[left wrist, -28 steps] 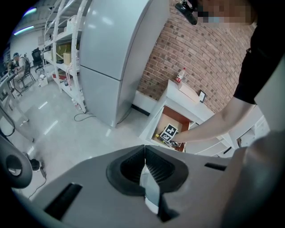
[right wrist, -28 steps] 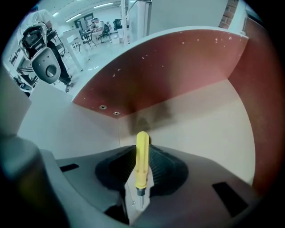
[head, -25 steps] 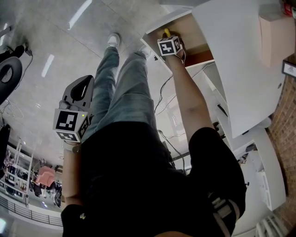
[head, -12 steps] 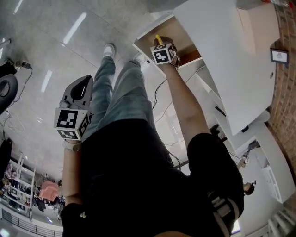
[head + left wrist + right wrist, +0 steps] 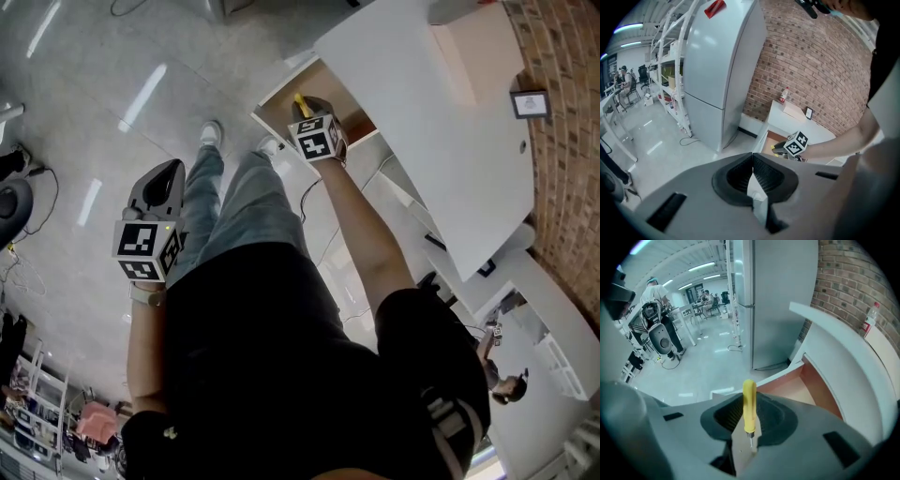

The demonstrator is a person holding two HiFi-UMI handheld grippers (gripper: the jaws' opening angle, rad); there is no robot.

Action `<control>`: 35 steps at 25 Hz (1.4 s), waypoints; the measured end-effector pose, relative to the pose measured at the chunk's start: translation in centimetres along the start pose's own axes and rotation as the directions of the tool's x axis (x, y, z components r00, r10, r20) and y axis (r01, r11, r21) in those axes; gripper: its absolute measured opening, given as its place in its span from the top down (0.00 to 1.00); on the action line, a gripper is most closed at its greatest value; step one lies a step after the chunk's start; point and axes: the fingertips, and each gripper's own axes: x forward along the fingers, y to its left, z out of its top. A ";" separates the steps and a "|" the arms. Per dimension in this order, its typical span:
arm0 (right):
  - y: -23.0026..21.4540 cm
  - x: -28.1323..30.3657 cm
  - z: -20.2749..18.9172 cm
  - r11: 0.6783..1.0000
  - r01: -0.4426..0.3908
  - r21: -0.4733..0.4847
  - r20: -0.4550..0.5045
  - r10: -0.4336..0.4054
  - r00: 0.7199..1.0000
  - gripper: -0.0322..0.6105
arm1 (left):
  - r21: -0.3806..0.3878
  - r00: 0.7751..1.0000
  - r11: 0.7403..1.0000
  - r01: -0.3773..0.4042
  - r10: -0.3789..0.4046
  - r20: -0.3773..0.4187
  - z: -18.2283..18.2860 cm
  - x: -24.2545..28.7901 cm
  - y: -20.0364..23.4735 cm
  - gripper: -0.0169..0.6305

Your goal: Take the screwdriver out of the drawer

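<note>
The right gripper (image 5: 306, 107) is clamped on a yellow-handled screwdriver (image 5: 301, 101). In the right gripper view the handle (image 5: 749, 401) stands up past the jaw tips and the thin metal shaft points back toward the camera. The tool is held over the front edge of the open wooden drawer (image 5: 277, 105) in the white cabinet (image 5: 441, 141), at the far right. The left gripper (image 5: 165, 172) hangs well apart at the near left over the pale floor (image 5: 84, 112), its jaws together and empty.
</note>
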 end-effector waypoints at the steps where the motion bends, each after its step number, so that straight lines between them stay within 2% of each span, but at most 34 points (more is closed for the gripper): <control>1: 0.1 -1.0 0.7 1.000 -0.004 0.001 0.021 0.004 1.000 0.81 | -0.015 1.000 1.000 -0.004 0.005 0.018 0.6 -0.3 -0.2 0.97; 5: 0.1 -5.4 3.2 1.000 -0.013 0.020 0.113 0.010 0.994 0.81 | -0.059 0.995 0.998 -0.009 0.015 0.096 3.0 -1.4 -0.8 0.97; 9: 0.2 -9.9 5.8 0.999 -0.020 0.042 0.209 0.011 0.978 0.81 | -0.036 0.989 0.999 -0.022 0.028 0.146 5.1 -2.6 -1.4 0.97; 13: -0.1 -14.6 8.6 0.998 -0.019 0.060 0.284 0.001 0.959 0.81 | -0.001 0.983 1.000 -0.003 0.003 0.183 7.3 -3.5 -2.0 0.97; 16: -0.3 -17.9 10.9 0.997 -0.020 0.070 0.346 -0.006 0.938 0.81 | -0.023 0.974 0.999 0.033 -0.027 0.225 9.4 -4.7 -2.5 0.97; 18: -0.7 -20.4 12.4 0.997 -0.020 0.078 0.391 -0.013 0.920 0.81 | -0.019 0.962 0.998 0.057 -0.050 0.267 11.4 -5.6 -3.0 0.97; 22: -1.5 -25.1 15.6 0.996 -0.009 0.092 0.462 -0.035 0.886 0.81 | 0.048 0.938 0.996 0.074 -0.086 0.335 15.9 -7.1 -3.9 0.97; 26: -2.5 -30.0 18.0 0.994 0.012 0.112 0.524 -0.069 0.849 0.81 | 0.074 0.906 0.989 0.130 -0.149 0.396 19.4 -8.1 -5.2 0.97; 35: -5.4 -40.3 21.8 0.980 0.087 0.177 0.633 -0.181 0.753 0.81 | 0.201 0.848 0.961 0.188 -0.262 0.460 26.0 -9.9 -7.8 0.97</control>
